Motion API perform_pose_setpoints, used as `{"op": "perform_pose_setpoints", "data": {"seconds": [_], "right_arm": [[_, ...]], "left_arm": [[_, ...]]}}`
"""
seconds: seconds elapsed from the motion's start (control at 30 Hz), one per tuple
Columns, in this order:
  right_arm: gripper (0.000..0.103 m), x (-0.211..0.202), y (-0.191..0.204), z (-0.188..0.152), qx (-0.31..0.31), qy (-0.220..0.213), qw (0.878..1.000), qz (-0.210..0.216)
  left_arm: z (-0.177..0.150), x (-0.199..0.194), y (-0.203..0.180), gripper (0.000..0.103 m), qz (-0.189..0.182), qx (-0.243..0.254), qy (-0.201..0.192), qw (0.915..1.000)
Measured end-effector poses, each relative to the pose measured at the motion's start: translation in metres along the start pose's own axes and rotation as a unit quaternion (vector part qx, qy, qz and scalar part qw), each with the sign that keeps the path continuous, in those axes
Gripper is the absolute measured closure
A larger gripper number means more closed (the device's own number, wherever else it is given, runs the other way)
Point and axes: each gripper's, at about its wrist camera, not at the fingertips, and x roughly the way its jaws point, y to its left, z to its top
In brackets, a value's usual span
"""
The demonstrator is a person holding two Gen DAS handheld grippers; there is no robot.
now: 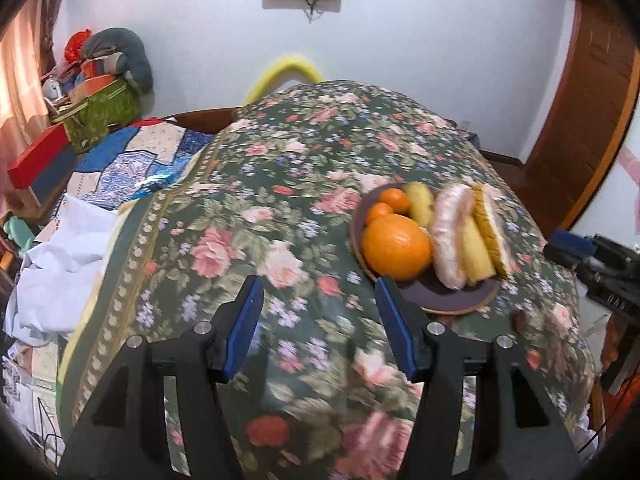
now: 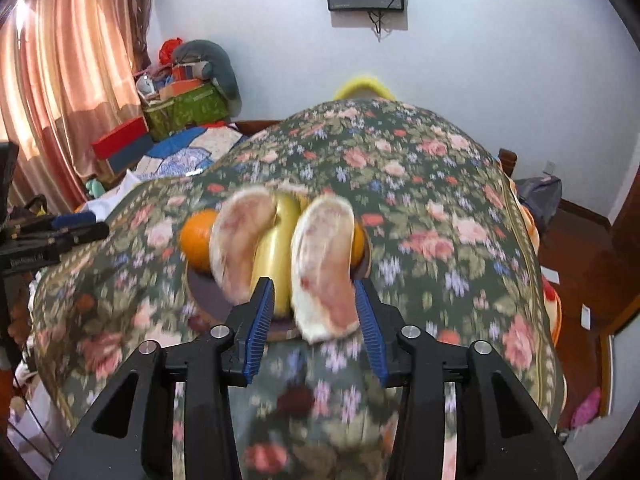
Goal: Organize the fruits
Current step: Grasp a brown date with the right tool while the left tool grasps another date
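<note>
Pink-white pomelo segment (image 2: 324, 272), soft and easily torn, lies on the plate (image 2: 204, 300) at 12 o'clock from the right tool (image 2: 316, 312), between its released blue pads without pressing, so I would take its thick middle gently.

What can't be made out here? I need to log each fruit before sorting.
- Right wrist view: the round dark plate is mostly hidden by two pink peeled pomelo segments; motion blur softens all.
- Left wrist view: the small tangerines sit half behind the large orange; count uncertain.
- Left wrist view: the right gripper is cut by the edge.
</note>
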Motion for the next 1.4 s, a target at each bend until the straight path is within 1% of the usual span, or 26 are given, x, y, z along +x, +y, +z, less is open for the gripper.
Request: {"op": "perform_pose_setpoints", "data": {"seconds": [0.07, 0.23, 0.47, 0.63, 0.73, 0.87, 0.93, 1.0, 1.07, 1.1, 1.17, 1.4], "right_arm": [[0.061, -0.004, 0.003, -0.011, -0.002, 0.007, 1.0, -0.003], [0.06, -0.004, 0.01, -0.036, -0.004, 0.034, 0.999, -0.005], [0.06, 0.005, 0.016, -0.062, 0.003, 0.067, 0.998, 0.004], [0.06, 0.015, 0.016, -0.069, 0.005, 0.079, 0.997, 0.005], [0.06, 0.022, 0.012, -0.07, 0.014, 0.086, 0.996, 0.013], [0.06, 0.028, 0.01, -0.072, 0.024, 0.083, 0.996, 0.018], [0.061, 0.03, 0.011, -0.07, 0.022, 0.082, 0.996, 0.019], [0.068, 0.031, 0.012, -0.07, 0.016, 0.081, 0.997, 0.013], [0.078, 0.031, 0.012, -0.07, 0.011, 0.077, 0.997, 0.012], [0.079, 0.031, 0.012, -0.07, 0.012, 0.077, 0.997, 0.013], [0.082, 0.031, 0.009, -0.07, 0.018, 0.075, 0.997, 0.017], [0.082, 0.029, 0.006, -0.067, 0.034, 0.069, 0.997, 0.026]], "left_arm": [[-0.004, -0.006, -0.01, 0.045, -0.008, 0.005, -0.001, 1.0], [-0.016, -0.013, -0.03, 0.045, -0.023, 0.018, 0.007, 0.9996], [-0.037, -0.008, -0.048, 0.045, -0.037, 0.03, 0.032, 0.9983], [-0.046, 0.004, -0.057, 0.045, -0.045, 0.039, 0.049, 0.997], [-0.047, 0.013, -0.061, 0.046, -0.051, 0.041, 0.057, 0.9962], [-0.048, 0.027, -0.067, 0.048, -0.06, 0.045, 0.07, 0.9947], [-0.048, 0.036, -0.07, 0.053, -0.066, 0.044, 0.079, 0.9937], [-0.048, 0.042, -0.071, 0.056, -0.072, 0.041, 0.087, 0.9927], [-0.048, 0.048, -0.073, 0.057, -0.077, 0.039, 0.094, 0.9918], [-0.047, 0.051, -0.075, 0.057, -0.079, 0.04, 0.096, 0.9915], [-0.046, 0.057, -0.078, 0.057, -0.08, 0.042, 0.099, 0.991], [-0.04, 0.071, -0.085, 0.057, -0.086, 0.039, 0.105, 0.99]]}}
